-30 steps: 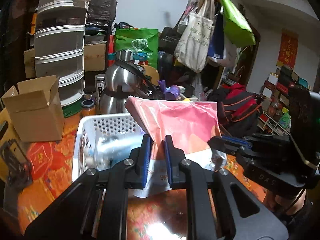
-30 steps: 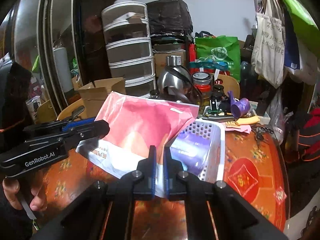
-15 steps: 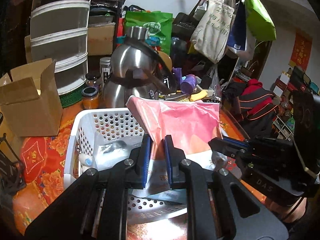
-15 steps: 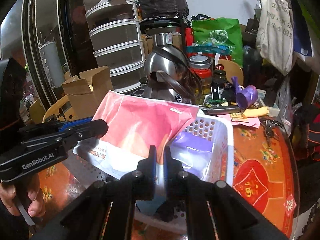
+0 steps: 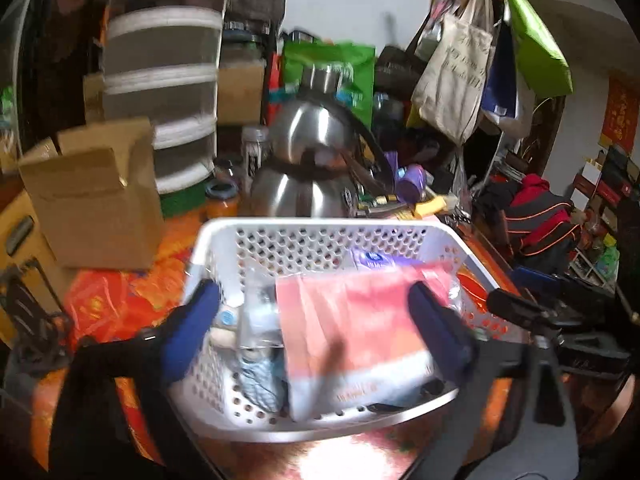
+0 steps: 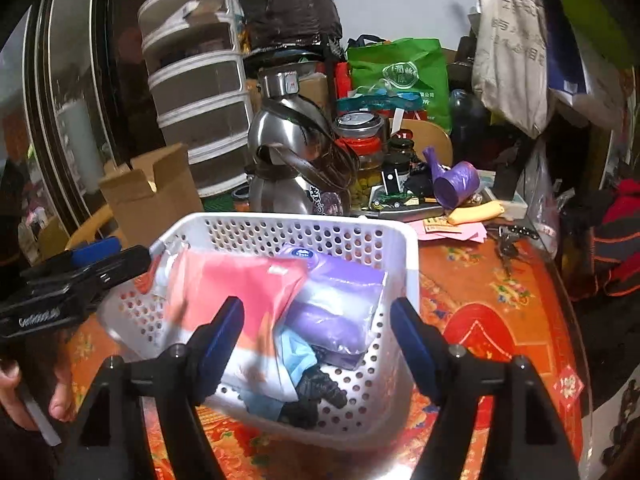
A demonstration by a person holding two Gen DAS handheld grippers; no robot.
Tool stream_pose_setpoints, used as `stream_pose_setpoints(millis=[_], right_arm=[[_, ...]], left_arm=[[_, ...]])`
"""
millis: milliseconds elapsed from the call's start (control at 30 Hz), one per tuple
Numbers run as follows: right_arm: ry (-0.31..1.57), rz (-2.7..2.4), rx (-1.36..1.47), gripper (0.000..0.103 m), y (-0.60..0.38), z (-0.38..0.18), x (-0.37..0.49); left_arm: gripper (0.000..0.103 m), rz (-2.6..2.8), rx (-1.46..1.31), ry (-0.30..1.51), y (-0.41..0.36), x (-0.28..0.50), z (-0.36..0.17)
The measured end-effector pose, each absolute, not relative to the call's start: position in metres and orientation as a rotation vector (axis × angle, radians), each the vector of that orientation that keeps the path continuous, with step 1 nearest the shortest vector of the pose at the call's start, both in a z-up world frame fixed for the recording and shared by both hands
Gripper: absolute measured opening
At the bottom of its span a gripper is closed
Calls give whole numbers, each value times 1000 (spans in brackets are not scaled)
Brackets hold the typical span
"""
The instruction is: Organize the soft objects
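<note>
A pink and white soft plastic bag (image 5: 352,328) lies inside the white perforated basket (image 5: 320,226), free of both grippers. It also shows in the right wrist view (image 6: 236,300), in the basket (image 6: 304,222) beside a purple pack (image 6: 340,308), blue cloth and a black item. My left gripper (image 5: 316,332) is open, its blue pads wide apart over the basket. My right gripper (image 6: 316,332) is open too, above the basket's near side. Each gripper shows at the edge of the other's view.
A steel kettle (image 6: 288,168) stands just behind the basket, with jars and a purple cup (image 6: 456,184). A cardboard box (image 5: 92,196) and stacked drawers (image 6: 196,96) are at the left. Bags hang at the right. The tablecloth is red and orange.
Both grippers held the pink bag, moved it over the basket, then opened. The bag now lies in the basket.
</note>
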State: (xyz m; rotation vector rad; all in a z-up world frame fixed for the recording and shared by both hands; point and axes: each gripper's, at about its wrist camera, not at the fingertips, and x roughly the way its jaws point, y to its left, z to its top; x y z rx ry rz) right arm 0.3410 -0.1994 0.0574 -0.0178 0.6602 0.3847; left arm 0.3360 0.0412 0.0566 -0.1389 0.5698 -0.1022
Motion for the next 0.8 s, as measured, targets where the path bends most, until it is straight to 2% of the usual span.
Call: stream_pose_setpoints(millis=[33,100,133,267,467,633,800], right_arm=[[664,388,-6,79,-202,58,339],[679,379,8,91,-207,57,334],[683,375,3,92,-208,57,332],[660,364,-6,95,-210,57,316],[619,341,4,100,-212,70,266],[536,298,-87,101,-211,77,185],[508,242,-154,101,-208,69,103]], left_arm=[[97,-106,-140,570,42,333,56],[98,-109,-146,582,45,326,55],[99,-114,-147,590,46,322,54],[103,-98,-143,591,48,303,50],[103,-62,-113,538,48,237,56],[103,-5,-77,484,50,153,69],[103,-29,-83,530,50,84,77]])
